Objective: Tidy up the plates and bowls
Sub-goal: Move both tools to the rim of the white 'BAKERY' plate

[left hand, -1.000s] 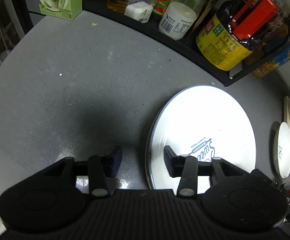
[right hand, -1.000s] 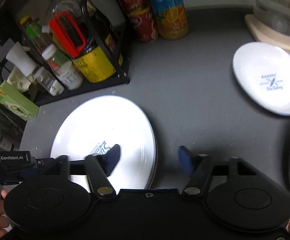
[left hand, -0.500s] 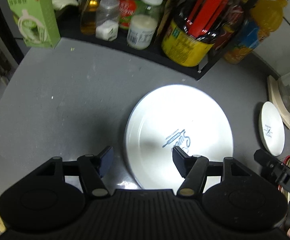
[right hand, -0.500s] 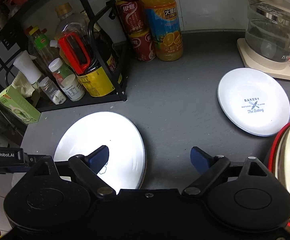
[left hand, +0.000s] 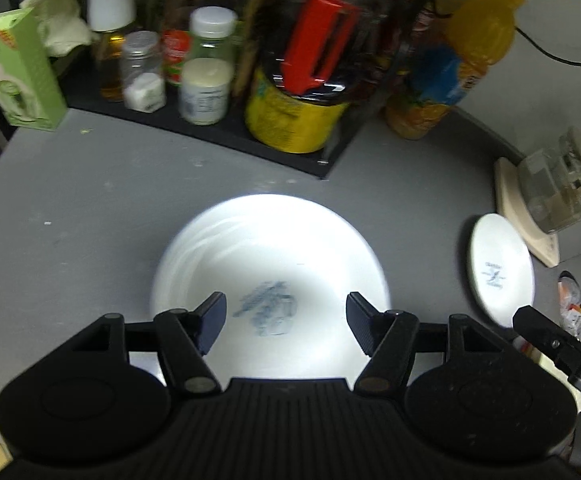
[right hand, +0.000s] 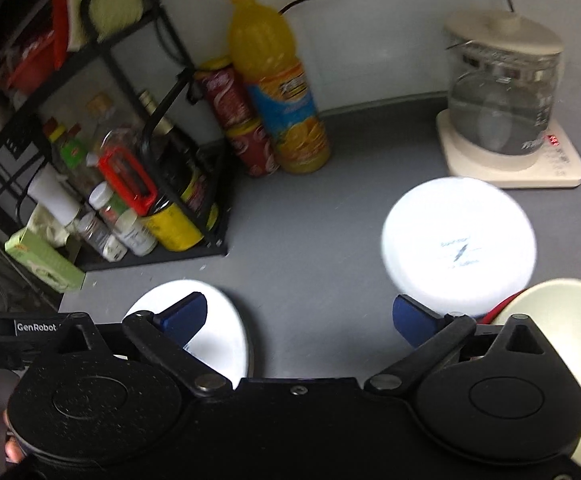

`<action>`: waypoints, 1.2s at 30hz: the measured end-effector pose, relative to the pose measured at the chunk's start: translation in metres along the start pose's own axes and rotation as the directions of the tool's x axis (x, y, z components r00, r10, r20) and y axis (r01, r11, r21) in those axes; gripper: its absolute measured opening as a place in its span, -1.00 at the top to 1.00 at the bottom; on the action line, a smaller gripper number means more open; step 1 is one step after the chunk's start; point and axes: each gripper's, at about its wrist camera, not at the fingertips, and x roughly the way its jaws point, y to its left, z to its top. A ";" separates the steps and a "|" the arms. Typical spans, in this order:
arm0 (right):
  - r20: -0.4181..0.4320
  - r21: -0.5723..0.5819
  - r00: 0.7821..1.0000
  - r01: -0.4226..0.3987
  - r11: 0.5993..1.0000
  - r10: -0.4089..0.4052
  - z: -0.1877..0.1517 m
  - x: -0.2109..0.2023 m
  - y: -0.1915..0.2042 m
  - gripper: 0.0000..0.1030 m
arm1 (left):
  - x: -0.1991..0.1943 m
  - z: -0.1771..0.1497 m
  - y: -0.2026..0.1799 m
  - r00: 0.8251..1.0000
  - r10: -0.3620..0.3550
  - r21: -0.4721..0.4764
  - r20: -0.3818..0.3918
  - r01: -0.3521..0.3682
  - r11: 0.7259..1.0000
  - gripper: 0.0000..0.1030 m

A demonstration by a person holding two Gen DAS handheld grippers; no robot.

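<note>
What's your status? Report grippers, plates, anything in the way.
Left gripper open, empty; right gripper opening, empty. Large plate flat on counter, small plate apart by kettle. Nothing between them.

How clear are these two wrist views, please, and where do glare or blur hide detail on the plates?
Left wrist view: the large white plate is lit so hard that its rim washes out, its blue print smeared; rack bottles are motion-blurred. Right wrist view: the small plate is overexposed with soft edges, its logo barely legible; the kettle stays fairly sharp. Fisheye bends the counter edges in both.
</note>
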 end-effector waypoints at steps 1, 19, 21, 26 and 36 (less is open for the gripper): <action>0.004 0.000 1.000 0.002 1.000 -0.002 0.002 -0.002 -0.006 -0.94 | 0.001 0.001 -0.007 1.000 -0.007 0.001 0.001 0.007 1.000 -0.25; -0.068 -0.023 0.996 0.060 0.998 -0.062 0.040 0.005 -0.097 -0.99 | 0.029 0.010 -0.115 0.996 -0.091 0.082 -0.001 0.091 0.993 -0.71; -0.080 -0.025 0.995 0.062 0.998 -0.064 0.044 0.008 -0.106 -0.99 | 0.035 0.011 -0.123 0.996 -0.089 0.069 -0.004 0.089 0.994 -0.71; -0.114 -0.037 0.991 0.072 0.997 -0.076 0.053 0.021 -0.127 -0.99 | 0.051 0.011 -0.142 0.995 -0.102 0.066 -0.004 0.102 0.993 -0.70; -0.182 -0.081 0.981 0.055 0.995 -0.069 0.067 0.043 -0.175 -0.65 | 0.095 -0.006 -0.171 0.994 -0.112 0.007 -0.009 0.112 0.994 -0.65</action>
